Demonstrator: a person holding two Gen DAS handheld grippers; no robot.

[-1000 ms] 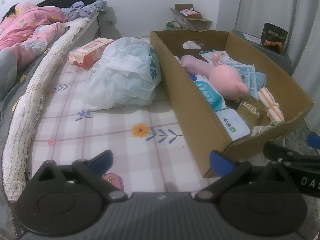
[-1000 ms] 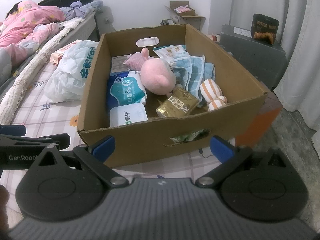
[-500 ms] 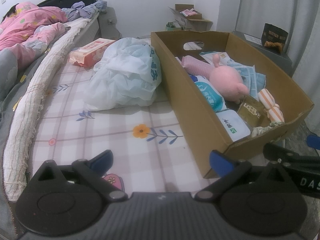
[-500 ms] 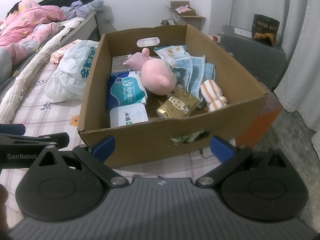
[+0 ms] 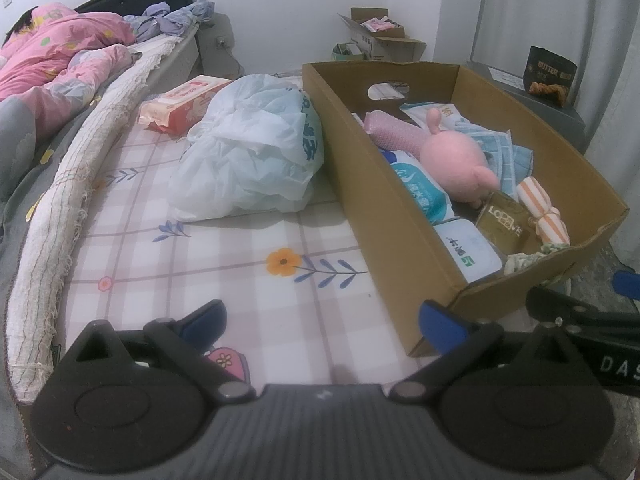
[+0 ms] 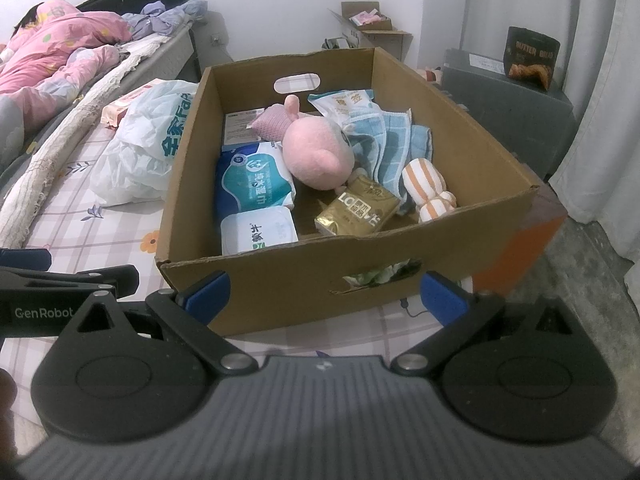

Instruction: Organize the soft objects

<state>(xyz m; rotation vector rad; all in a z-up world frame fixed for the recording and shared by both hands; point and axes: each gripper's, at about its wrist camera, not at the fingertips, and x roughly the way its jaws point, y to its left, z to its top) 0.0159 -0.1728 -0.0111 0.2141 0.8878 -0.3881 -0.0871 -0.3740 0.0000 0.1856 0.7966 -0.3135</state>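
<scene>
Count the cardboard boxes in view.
2. The big box sits on the bed right in front of both tools, full of soft items. A smaller open box stands by the far wall. Others may be hidden behind them.

I see a box (image 6: 304, 280) of matt brown cardboard with rough torn edges, and in it a pink plush toy (image 6: 316, 156) of soft fuzzy cloth and a gold packet (image 6: 356, 212) of glossy foil. Beside the box lies a white bag (image 5: 256, 148) of thin, crinkled plastic with a light shine. My grippers have matt black plastic arms, with smooth blue fingertips (image 6: 208, 294).
</scene>
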